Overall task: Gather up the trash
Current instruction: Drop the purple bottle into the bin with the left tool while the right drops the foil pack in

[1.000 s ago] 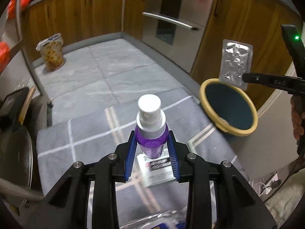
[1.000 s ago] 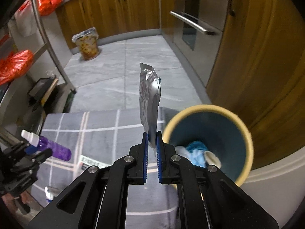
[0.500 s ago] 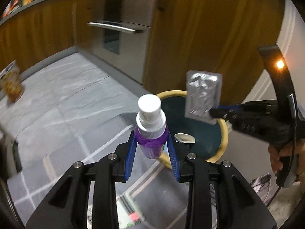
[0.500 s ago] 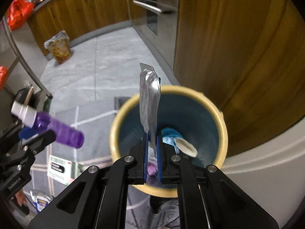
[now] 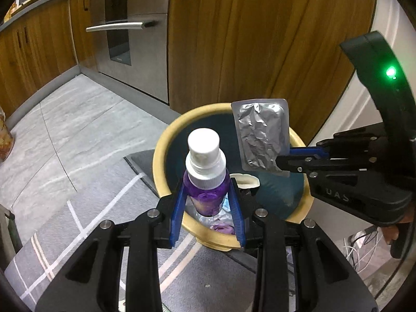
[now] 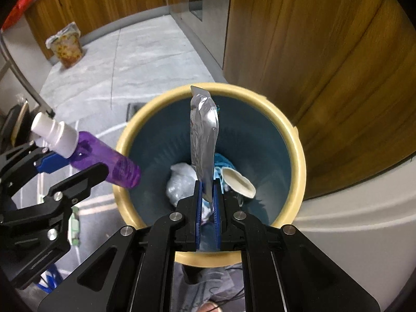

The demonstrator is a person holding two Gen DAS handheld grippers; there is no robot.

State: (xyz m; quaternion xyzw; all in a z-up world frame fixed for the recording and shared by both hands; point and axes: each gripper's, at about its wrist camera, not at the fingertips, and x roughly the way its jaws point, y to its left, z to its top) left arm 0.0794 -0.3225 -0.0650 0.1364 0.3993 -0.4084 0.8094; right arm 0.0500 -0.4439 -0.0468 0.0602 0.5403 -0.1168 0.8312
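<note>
Bin (image 6: 299, 156) already holds some trash. Left gripper (image 5: 208, 202) clamps purple spray bottle (image 5: 205, 182) at the rim; right gripper (image 6: 208, 195) pinches foil blister pack (image 6: 204, 140) over the opening. Both drops left.

"UAS" lettering on the right tool (image 5: 283, 165), partly readable

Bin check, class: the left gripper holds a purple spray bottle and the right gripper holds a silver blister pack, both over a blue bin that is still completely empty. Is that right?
Not quite: the bin is not empty. The right wrist view shows trash at its bottom, including crumpled plastic and a small white cup. The rest stands: the left gripper holds the purple spray bottle, the right gripper the silver blister pack.
</note>
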